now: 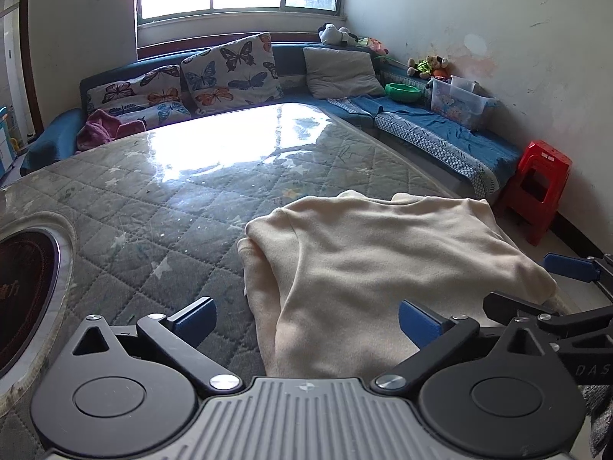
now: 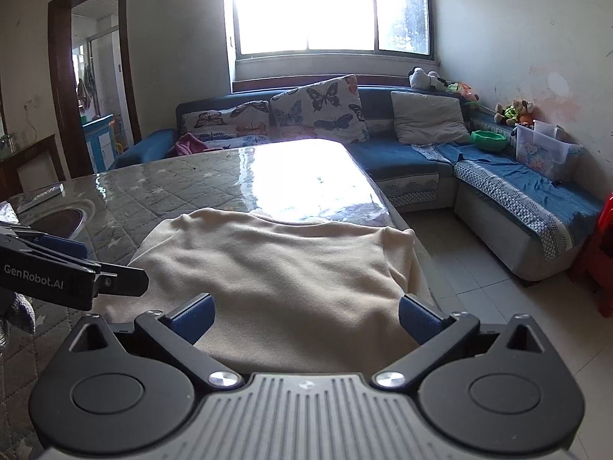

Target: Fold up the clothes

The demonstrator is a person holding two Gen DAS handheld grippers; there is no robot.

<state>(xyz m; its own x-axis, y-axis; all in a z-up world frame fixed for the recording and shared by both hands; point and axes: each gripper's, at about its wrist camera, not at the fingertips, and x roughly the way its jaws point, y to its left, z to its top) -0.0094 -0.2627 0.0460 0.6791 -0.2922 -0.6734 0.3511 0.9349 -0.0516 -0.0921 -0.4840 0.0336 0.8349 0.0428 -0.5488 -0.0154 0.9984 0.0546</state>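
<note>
A cream sweater point(image 1: 367, 260) lies on the bench point(image 1: 161, 207), near its right-hand edge, with the collar end away from both cameras. Its left side appears turned in over the body, forming a doubled edge there; how the right side lies is less clear. The left tongs point(image 1: 306, 322) stand apart, holding nothing, poised over the near left part of the garment. The right tongs point(image 2: 306, 316) likewise stand apart and empty, over the near hem. The bench carries a quilted grey cover under a glossy clear sheet; a round inset hotplate point(image 1: 23, 268) sits at its left.

Handling, as judged: the knit looks soft, light and limp, so it will sag and drape when lifted and should slide readily on the slick sheet. Hold is best taken at edges or corners, pinching all layers together so that the turned-in side does not fall open.
</note>
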